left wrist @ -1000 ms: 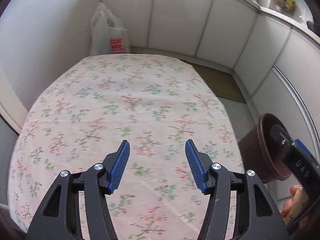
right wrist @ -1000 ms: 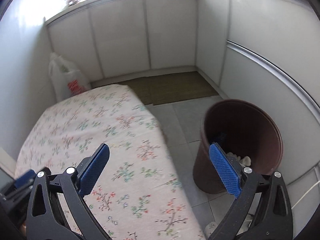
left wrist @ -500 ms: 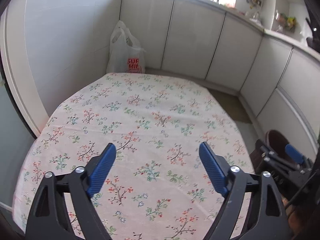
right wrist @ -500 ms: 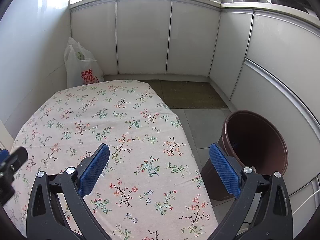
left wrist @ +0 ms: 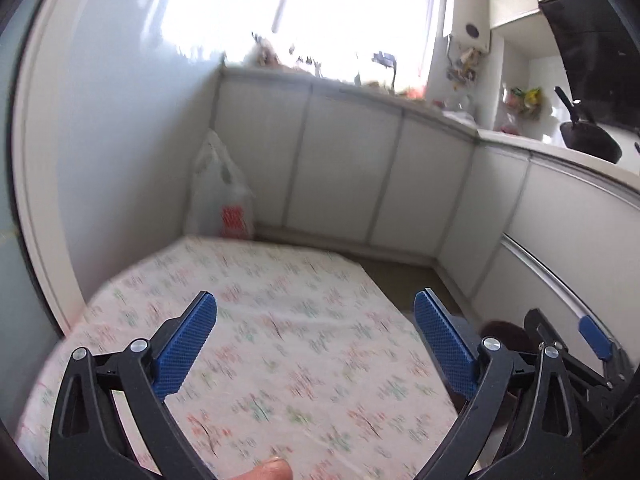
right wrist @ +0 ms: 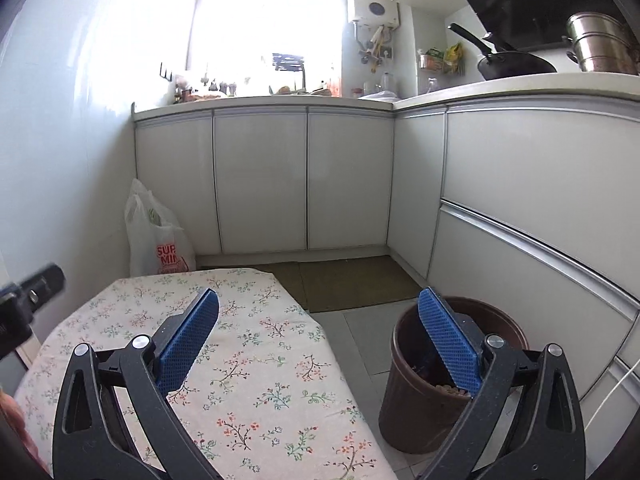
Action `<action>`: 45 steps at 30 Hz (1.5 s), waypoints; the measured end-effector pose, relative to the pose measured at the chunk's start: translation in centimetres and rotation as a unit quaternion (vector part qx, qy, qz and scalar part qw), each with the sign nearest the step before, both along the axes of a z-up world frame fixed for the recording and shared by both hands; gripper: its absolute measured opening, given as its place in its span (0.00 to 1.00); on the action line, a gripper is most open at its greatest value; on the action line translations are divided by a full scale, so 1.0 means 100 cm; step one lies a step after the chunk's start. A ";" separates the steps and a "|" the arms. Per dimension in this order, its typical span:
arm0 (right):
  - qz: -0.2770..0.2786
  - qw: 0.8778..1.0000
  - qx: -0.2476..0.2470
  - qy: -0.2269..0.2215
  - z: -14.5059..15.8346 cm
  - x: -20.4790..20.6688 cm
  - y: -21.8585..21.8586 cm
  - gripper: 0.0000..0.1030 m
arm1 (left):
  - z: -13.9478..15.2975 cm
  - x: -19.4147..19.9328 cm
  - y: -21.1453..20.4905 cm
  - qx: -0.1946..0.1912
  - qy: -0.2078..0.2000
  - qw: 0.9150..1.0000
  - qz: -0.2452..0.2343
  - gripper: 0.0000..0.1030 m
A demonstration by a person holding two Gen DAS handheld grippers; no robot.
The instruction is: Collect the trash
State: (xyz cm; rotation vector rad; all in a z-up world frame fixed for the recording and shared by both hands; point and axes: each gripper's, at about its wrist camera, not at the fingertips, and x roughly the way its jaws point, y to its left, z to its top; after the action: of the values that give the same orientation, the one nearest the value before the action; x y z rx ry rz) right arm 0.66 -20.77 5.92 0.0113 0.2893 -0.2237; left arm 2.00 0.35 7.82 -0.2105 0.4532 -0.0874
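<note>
Bin: brown bin [right wrist: 448, 376] stands upright on the floor, mouth up, beside the flowery counter [right wrist: 256, 364]
Bag: white bag [right wrist: 158, 240] behind counter
Left gripper [left wrist: 316, 340]: wide open, holds nothing
Right gripper [right wrist: 318, 338]: wide open, holds nothing

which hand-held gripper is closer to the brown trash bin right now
Right. The right hand-held gripper hangs open beside the table with the brown trash bin just below its right finger. The left hand-held gripper is over the floral tablecloth, farther away.
</note>
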 end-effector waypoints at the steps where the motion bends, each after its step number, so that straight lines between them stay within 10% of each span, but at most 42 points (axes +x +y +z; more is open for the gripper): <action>1: -0.003 1.000 0.008 0.007 0.001 -0.002 -0.004 0.93 | -0.003 0.002 0.000 -0.008 0.013 1.000 -0.007 0.93; 15: -0.007 0.996 0.027 0.087 -0.021 0.013 -0.016 0.93 | -0.037 0.009 -0.019 0.028 0.083 0.996 -0.011 0.93; 45: 0.002 0.997 -0.013 0.082 -0.032 0.018 0.001 0.93 | -0.050 0.011 -0.020 0.038 0.103 0.994 -0.010 0.93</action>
State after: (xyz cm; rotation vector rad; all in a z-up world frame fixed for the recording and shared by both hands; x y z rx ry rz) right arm 2.43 -20.68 2.71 -0.0341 0.4498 -0.2240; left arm 3.08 -1.66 2.80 -0.1407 0.6640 -0.0689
